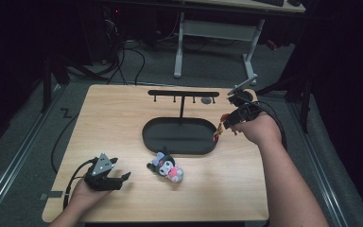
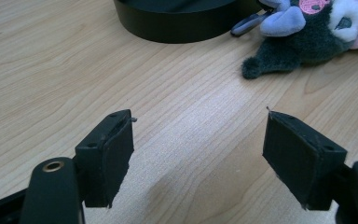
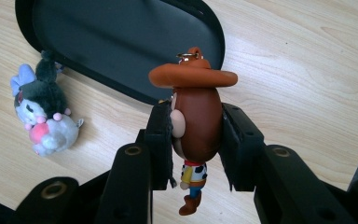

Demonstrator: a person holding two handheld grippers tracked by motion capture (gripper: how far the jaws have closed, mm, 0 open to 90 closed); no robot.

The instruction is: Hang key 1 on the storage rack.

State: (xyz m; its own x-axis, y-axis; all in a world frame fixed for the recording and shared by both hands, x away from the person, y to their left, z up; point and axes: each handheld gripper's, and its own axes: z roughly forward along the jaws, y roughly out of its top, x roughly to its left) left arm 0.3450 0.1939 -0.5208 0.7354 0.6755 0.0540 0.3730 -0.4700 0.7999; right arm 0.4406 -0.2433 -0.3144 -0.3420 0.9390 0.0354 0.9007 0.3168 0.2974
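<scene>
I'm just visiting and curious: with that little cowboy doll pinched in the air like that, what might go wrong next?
1. The right gripper squeezes only the cowboy doll's rounded head, so it might slip and drop onto the table.
2. The hooks of the black rack look small, so the doll's tiny ring could miss them.
3. The plush toy lies close to the tray, where a sweeping arm might knock it.

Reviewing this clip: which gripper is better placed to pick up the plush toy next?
Left. The left gripper is open beside the plush toy; the right gripper holds the cowboy figure.

Overhead high view, two close gripper views, shared tray (image 1: 146,137)
</scene>
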